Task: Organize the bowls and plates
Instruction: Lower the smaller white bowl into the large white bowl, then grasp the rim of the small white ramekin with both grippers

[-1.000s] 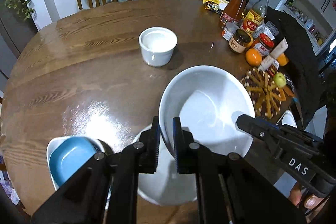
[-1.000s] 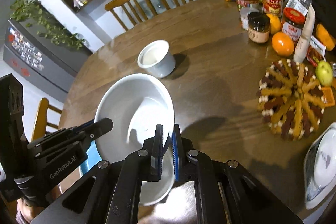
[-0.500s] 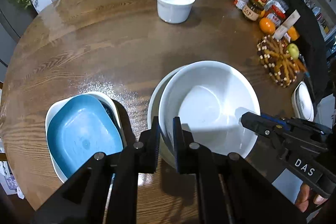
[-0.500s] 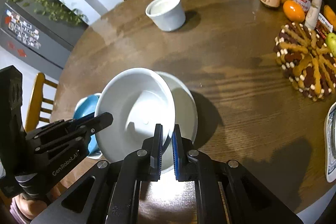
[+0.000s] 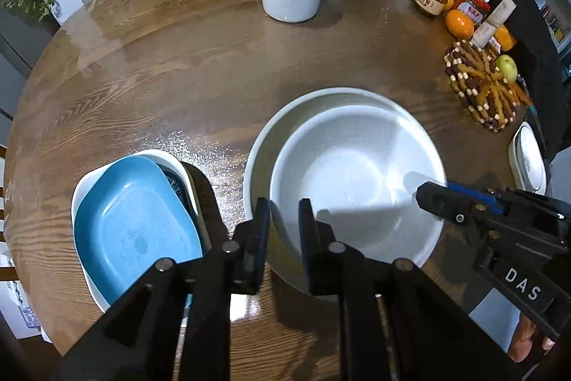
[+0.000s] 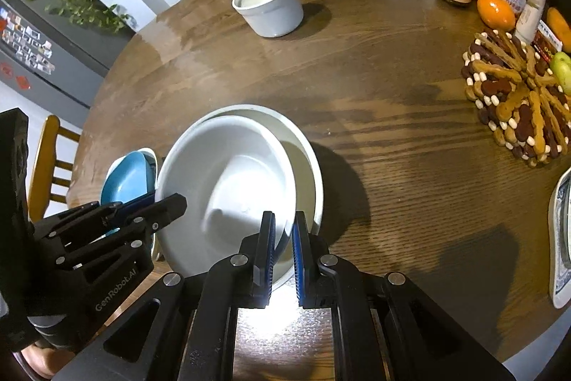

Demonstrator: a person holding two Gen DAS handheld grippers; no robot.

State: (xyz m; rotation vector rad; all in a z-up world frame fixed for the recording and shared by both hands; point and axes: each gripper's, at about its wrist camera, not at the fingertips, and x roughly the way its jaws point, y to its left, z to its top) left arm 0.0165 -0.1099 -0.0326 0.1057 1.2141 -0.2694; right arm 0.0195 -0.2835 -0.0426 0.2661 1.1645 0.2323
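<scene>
Over larger bowl [image 5: 307, 106], near table [image 5: 178, 59] edge: white bowl [image 5: 357, 181] lowered since a second ago.
Held at rim by left gripper [image 5: 283, 220] and right gripper [image 6: 283, 231], nearly closed; nesting almost complete.

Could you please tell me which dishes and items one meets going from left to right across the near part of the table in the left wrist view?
blue dish → left gripper → white bowl → right gripper → patterned plate
</scene>
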